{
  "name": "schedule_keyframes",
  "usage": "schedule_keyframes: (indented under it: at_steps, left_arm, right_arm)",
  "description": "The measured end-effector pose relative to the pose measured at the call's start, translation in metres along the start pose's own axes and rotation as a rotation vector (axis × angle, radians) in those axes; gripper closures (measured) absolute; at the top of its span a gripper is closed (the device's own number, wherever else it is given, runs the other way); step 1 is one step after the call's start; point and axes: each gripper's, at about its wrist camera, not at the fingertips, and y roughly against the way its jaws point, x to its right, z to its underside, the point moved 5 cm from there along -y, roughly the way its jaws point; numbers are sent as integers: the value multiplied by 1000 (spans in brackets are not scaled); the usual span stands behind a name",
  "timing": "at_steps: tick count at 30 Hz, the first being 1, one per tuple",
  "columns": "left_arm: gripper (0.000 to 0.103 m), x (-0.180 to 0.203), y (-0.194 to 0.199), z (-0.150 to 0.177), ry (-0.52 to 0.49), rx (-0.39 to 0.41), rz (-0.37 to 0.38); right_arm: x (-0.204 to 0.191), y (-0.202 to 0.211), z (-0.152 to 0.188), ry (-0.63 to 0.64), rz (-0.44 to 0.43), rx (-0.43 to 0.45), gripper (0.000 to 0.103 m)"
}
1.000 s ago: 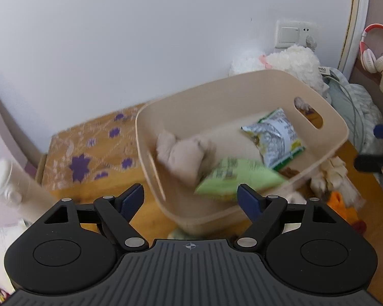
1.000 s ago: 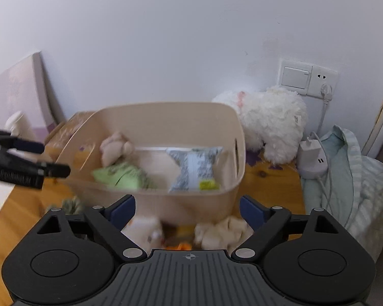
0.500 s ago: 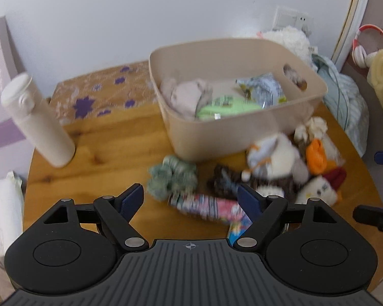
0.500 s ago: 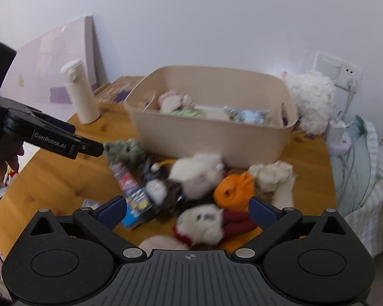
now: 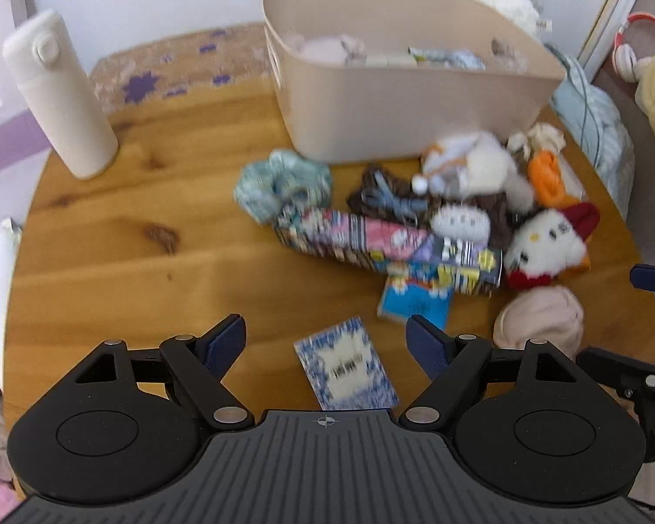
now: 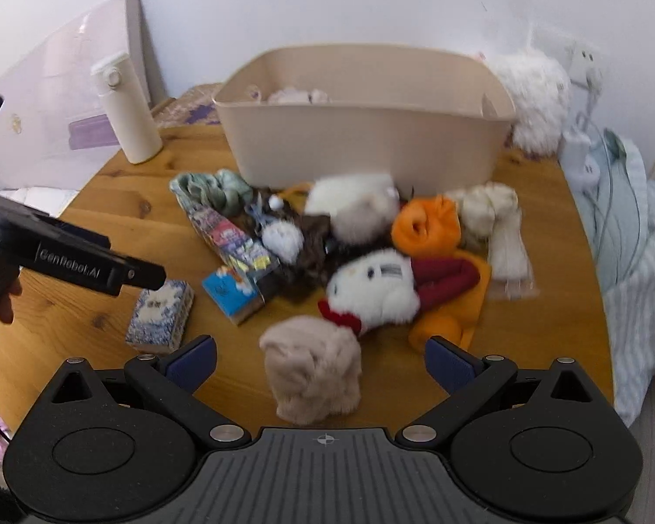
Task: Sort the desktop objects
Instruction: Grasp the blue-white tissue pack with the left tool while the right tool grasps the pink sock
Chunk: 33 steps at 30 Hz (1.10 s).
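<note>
A beige bin (image 5: pixel 415 100) (image 6: pixel 367 148) stands at the back of the round wooden table (image 5: pixel 122 262) with soft items and packets inside. In front of it lies a pile: a white plush with red bow (image 5: pixel 546 244) (image 6: pixel 375 292), orange cloth (image 6: pixel 425 227), a teal scrunchie (image 5: pixel 279 183), colourful packets (image 5: pixel 353 236) (image 6: pixel 231 236). My left gripper (image 5: pixel 325 338) is open, above a blue-white tissue pack (image 5: pixel 349 367) (image 6: pixel 159 314). My right gripper (image 6: pixel 321 358) is open, with a beige fluffy lump (image 6: pixel 314 371) (image 5: pixel 541 318) between its fingers.
A white bottle (image 5: pixel 59 96) (image 6: pixel 126 109) stands at the back left. A white plush (image 6: pixel 532 100), charger and striped cloth (image 6: pixel 633 227) lie to the right of the table. A floral box (image 5: pixel 161 70) sits behind the bottle.
Both grippers have pulled back from over the bin and down toward the table's near side. The pile of items and tissue pack came into view.
</note>
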Motion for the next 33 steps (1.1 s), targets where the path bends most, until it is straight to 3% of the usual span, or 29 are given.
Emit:
schedule_keyframes:
  at_steps: [13,18,23,26,30,33]
  left_arm:
    - [21,5,-42,20,3,-145,-13]
    - [21,11,-54,24,-31,-190,-21]
    - [21,14,-55,24,-67,-168,-35]
    - [30,12,-54,23,-55,-158,-33]
    - [52,7,-51,20,-48,-145,-34]
    - [56,4,-50,21,-40,-146,-32]
  right_arm:
    - [8,-41,17,-93,18,-105,1]
    - [2,-52,11,-80,33,-132,19]
    - [1,-59,10,-96,15,-157,35]
    - [3,-60,11,-104,-3,-162,44]
    - [3,-58,12,-103,-22,-156,55]
    - [4,-55,12,-90,-33,-150,60]
